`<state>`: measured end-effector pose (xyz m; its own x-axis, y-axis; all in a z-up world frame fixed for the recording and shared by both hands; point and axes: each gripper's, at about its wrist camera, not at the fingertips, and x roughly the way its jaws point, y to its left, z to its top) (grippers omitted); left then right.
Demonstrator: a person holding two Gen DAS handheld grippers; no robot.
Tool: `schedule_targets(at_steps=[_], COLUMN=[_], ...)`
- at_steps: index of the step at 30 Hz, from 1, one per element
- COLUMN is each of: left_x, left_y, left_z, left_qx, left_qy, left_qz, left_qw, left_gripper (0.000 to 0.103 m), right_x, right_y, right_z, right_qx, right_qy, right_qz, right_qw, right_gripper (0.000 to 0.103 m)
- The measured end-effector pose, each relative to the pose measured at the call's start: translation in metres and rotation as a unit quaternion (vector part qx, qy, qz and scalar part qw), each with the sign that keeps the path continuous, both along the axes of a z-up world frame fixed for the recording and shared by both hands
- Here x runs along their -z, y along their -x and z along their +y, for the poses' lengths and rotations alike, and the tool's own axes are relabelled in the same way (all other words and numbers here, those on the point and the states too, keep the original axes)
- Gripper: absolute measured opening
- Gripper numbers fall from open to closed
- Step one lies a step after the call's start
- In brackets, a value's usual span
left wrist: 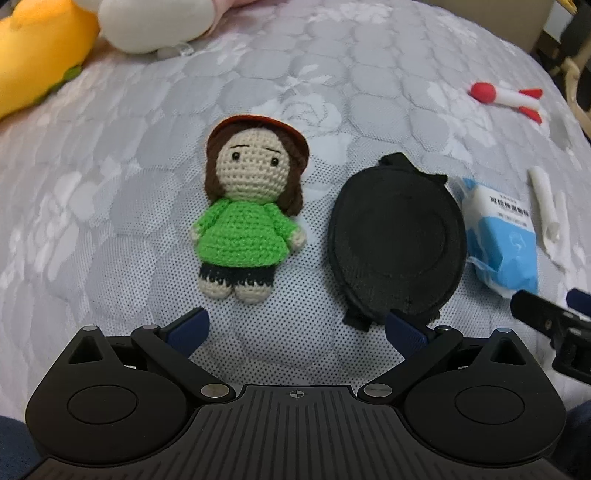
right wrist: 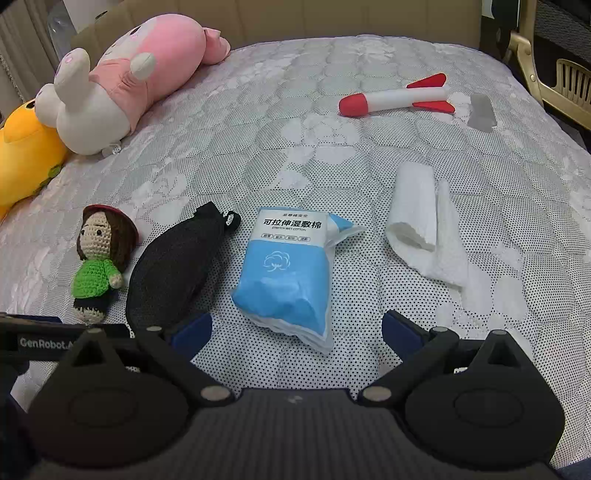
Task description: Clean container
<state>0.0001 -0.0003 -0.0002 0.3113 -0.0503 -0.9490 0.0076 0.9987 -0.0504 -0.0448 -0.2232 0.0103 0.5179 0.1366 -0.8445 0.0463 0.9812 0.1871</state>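
Black fabric, the oval container (left wrist: 397,240) lay right of centre in your left view, its long axis running up the frame, just ahead of your left gripper (left wrist: 295,328), the nearer one. Both jaws stood wide and empty. Your right gripper (right wrist: 295,332) faced the wipes pack (right wrist: 291,273); only that view showed the folded tissue (right wrist: 421,218) fully.

What your two wrist views cut off or blur

In your left wrist view the round yellow plush toy (left wrist: 35,51) at ten o'clock and the white plush body (left wrist: 155,22) at eleven o'clock run off the top edge, and the blue-and-white soft wipes pack (left wrist: 502,236) at three o'clock is partly hidden behind the flat black oval fabric pouch (left wrist: 397,236), its small print too blurred to read. In your right wrist view the translucent grey block (right wrist: 482,110) at two o'clock is too blurred to identify.
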Motion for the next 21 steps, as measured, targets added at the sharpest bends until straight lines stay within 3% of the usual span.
schedule_targets(at_steps=[18,21], left_x=[0.0036,0.0003], left_y=[-0.0012,-0.0001], left_z=[-0.0072,-0.0035], left_qx=[0.071,0.027], left_qy=[-0.062,-0.023], left_qz=[-0.033,-0.017], left_qw=[0.9950,0.9992], left_gripper=[0.103,0.103], right_x=[0.0043,0.0033], right_y=[0.0008,0.0016], right_z=[0.0013,0.0000], right_qx=[0.002,0.002], right_qy=[-0.001,-0.001], right_qz=[0.001,0.000], right_qw=[1.000,1.000], right_gripper=[0.100,0.100])
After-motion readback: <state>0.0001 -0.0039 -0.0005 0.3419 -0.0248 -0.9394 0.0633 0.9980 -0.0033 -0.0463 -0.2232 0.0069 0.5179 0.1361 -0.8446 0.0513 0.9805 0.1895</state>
